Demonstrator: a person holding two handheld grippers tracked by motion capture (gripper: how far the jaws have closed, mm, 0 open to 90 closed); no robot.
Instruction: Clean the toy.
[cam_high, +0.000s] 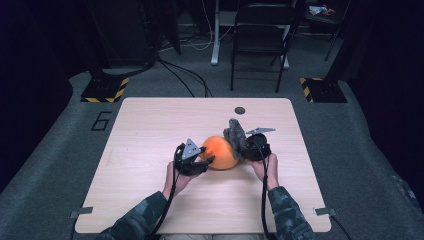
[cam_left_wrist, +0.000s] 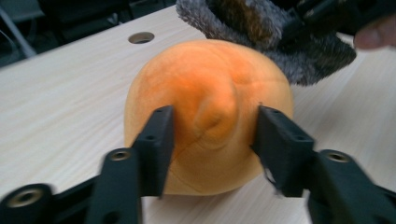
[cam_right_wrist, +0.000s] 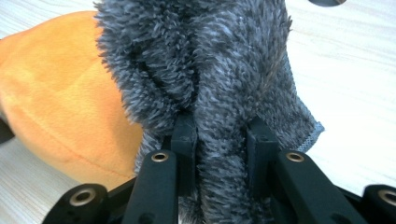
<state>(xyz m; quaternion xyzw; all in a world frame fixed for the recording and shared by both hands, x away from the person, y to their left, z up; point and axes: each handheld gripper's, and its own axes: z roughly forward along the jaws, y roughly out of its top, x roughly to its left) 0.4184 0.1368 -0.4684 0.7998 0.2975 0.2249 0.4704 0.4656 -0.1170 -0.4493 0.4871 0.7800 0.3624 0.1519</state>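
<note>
Orange plush ball sits between the half-open left gripper and the right gripper clamping a grey cloth.

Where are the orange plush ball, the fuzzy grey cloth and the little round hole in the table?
orange plush ball (cam_high: 220, 151), high view, on its rounded top.
fuzzy grey cloth (cam_right_wrist: 219, 60), right gripper view, on the bunched pile above the tongs.
round hole (cam_high: 240, 110), high view, at its dark centre.
</note>
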